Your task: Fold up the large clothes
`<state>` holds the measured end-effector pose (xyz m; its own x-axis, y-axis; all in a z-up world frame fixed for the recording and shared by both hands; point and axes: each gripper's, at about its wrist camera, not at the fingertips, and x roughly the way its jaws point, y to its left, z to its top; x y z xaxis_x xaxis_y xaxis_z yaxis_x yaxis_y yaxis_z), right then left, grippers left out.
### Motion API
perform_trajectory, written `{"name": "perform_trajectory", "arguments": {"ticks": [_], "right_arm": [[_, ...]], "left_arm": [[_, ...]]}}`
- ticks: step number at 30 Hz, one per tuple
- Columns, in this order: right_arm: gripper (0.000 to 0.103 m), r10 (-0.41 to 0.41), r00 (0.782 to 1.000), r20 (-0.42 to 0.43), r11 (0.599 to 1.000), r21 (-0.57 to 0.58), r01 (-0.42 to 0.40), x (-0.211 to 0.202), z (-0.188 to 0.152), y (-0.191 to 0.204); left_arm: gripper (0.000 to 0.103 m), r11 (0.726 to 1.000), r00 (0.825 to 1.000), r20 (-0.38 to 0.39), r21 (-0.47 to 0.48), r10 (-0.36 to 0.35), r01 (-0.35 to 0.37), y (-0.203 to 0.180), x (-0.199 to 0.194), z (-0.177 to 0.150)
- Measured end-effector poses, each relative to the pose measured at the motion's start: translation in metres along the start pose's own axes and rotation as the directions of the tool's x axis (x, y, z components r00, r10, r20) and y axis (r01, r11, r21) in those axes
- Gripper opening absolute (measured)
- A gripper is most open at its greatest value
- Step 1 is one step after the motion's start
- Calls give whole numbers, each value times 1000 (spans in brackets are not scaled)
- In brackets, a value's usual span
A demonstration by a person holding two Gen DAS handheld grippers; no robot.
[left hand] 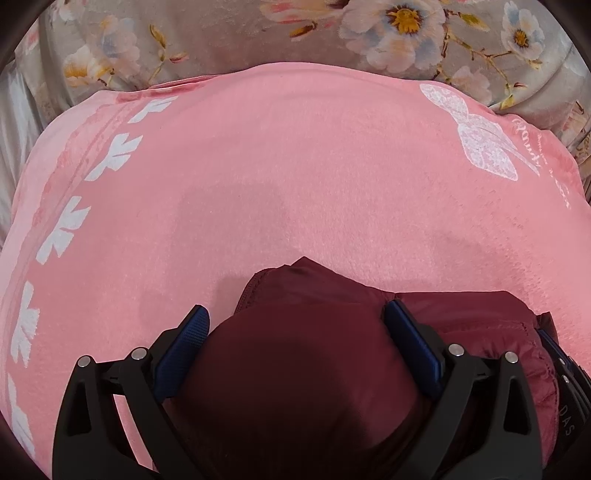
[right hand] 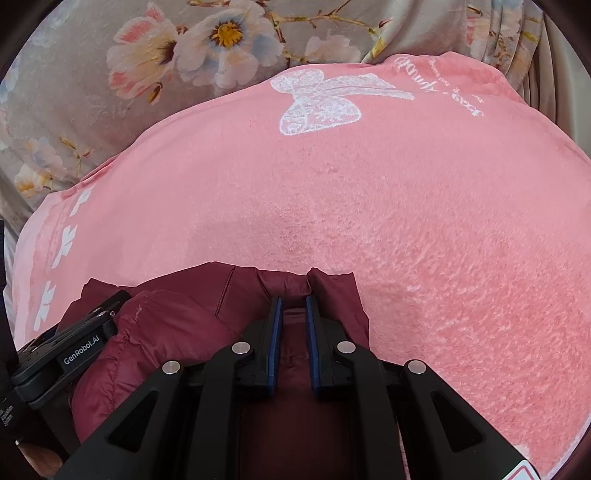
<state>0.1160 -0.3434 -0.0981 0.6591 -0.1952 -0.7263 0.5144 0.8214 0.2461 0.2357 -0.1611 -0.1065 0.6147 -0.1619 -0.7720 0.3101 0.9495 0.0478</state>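
Observation:
A dark red padded jacket (left hand: 314,354) lies bunched at the near edge of a pink blanket (left hand: 295,166). My left gripper (left hand: 297,314) is open, its jaws wide apart with a puffy fold of the jacket bulging between them. In the right wrist view the jacket (right hand: 177,325) lies below and to the left. My right gripper (right hand: 294,301) is shut on a fold of the jacket, the blue pads (right hand: 275,325) nearly together around the cloth. The left gripper's body (right hand: 70,354) shows at the left edge of the right wrist view.
The pink blanket (right hand: 369,221) has a white butterfly print (right hand: 317,99) and a row of white leaf prints (left hand: 66,225) along its left side. A grey floral bedcover (left hand: 258,33) lies beyond it, also in the right wrist view (right hand: 110,74).

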Motion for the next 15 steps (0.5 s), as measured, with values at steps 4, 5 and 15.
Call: {"name": "perform_trajectory", "arguments": {"ticks": [4,5,15], "right_arm": [[11,46,999,-20,999,20,-45,-2,3,-6],[11,59,998,-29,998,28,-59,-4,4,-9],[18,112,993,-35,993,-45,-113,-102,-45,-39]], "left_arm": [[94,1000,1000,-9,-1,-7,7,1,1,1],[94,1000,1000,-16,4,-10,10,2,0,2],[94,989,995,27,117,-97,93,18,-94,-38]]}}
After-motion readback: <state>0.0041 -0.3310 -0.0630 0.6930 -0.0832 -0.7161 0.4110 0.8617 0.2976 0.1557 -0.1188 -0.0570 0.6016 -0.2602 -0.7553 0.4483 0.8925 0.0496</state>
